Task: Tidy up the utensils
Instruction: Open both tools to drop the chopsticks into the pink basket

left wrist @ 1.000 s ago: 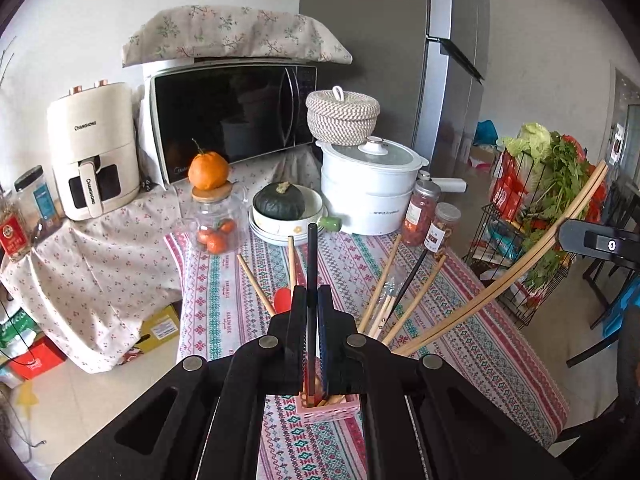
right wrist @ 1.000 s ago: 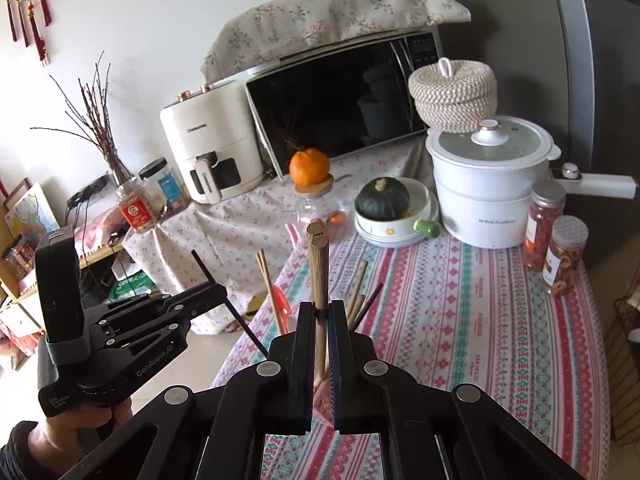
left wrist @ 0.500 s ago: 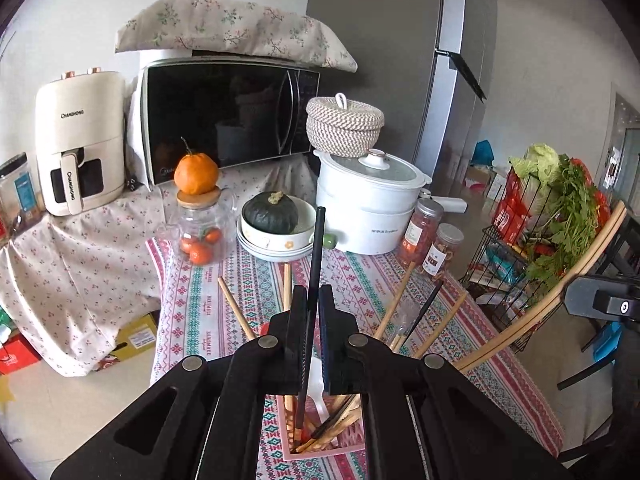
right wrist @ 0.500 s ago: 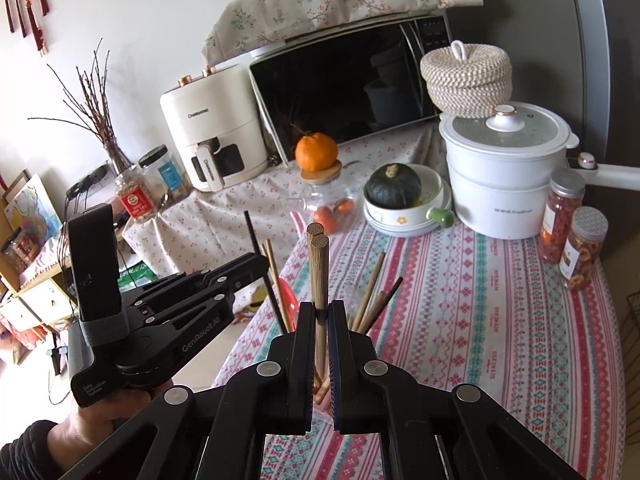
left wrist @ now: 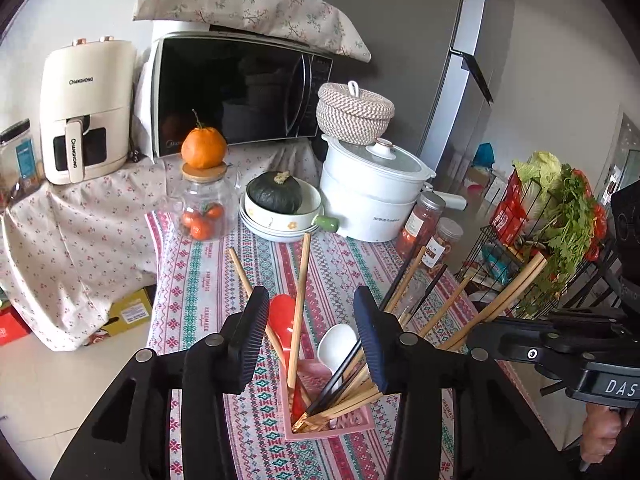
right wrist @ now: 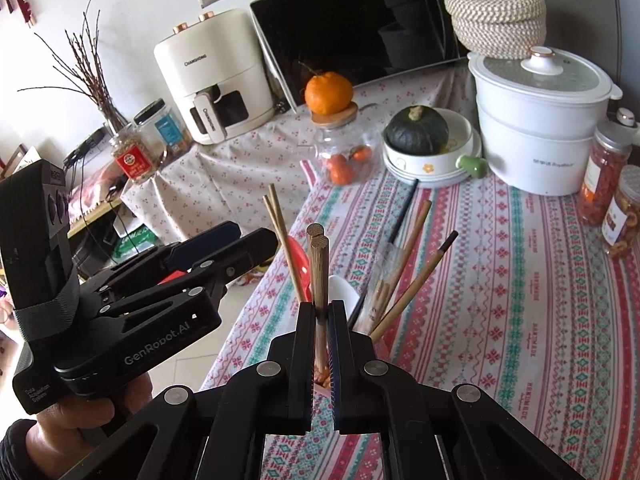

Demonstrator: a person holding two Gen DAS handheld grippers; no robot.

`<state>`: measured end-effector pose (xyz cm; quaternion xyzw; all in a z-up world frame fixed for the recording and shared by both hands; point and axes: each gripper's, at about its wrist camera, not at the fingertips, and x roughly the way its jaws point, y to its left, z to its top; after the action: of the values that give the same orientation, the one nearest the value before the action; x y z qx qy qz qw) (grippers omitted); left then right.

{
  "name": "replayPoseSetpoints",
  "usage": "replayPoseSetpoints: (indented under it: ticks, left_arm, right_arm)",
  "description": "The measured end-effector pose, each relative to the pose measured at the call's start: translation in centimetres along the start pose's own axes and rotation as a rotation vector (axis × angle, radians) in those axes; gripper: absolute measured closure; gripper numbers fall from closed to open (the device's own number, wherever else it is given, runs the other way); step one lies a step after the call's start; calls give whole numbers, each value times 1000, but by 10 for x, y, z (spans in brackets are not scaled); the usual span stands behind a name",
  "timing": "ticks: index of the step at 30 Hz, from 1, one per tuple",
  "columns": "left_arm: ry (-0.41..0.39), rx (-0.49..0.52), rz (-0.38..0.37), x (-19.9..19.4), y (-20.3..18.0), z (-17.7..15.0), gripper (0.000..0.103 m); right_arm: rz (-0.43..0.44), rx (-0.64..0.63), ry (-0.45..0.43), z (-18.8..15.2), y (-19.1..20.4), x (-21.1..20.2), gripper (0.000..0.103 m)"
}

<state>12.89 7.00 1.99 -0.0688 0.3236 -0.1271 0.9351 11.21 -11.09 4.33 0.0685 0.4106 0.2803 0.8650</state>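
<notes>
Left wrist view: left tongs spread wide, nothing between the pads, hovering just above the pink holder at the near edge of the worktop. Right tongs clamped tight on a pair of brown wooden chopsticks, held upright over the same holder; lower ends hidden behind the jaws, so can't tell if they're seated.

Holder contents: wooden chopsticks, black chopsticks, red spoon, white spoon, all leaning outward. A clear sleeved bundle is in there too.

Progress, my read: nearly done. No loose utensils visible on the striped cloth. What's left is dropping the right-hand pair in and letting go.

Other containers, not part of the job:
- glass jar with small oranges inside, one orange on its lid
- stacked bowls holding a green squash
- white pot, lid on, woven basket behind it
- two snack jars
- wire rack of greens
</notes>
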Motion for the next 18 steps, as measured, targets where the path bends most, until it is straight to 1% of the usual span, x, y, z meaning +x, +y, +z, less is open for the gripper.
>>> replayPoseSetpoints:
  ticks: [6,11,14,16,18]
  left_arm:
    - [48,7,51,-3,8,-11,56]
    - [95,-11,74,-2,17,-19,55]
    - [124,-17,78,-1,19,-25,50]
    - [136,-23,76,-2,19,-27,46]
    - [142,-28,78,-4,18,-28,40]
  right_arm:
    - [19,30,78,3,-7,32,98]
    - [-11,47,78,6,-14,45,96]
    - [-34,72,65,7,-21,48,94]
    - [-45,78,54,7,-24,47,89]
    - [-34,78,23,9,-25,37,74]
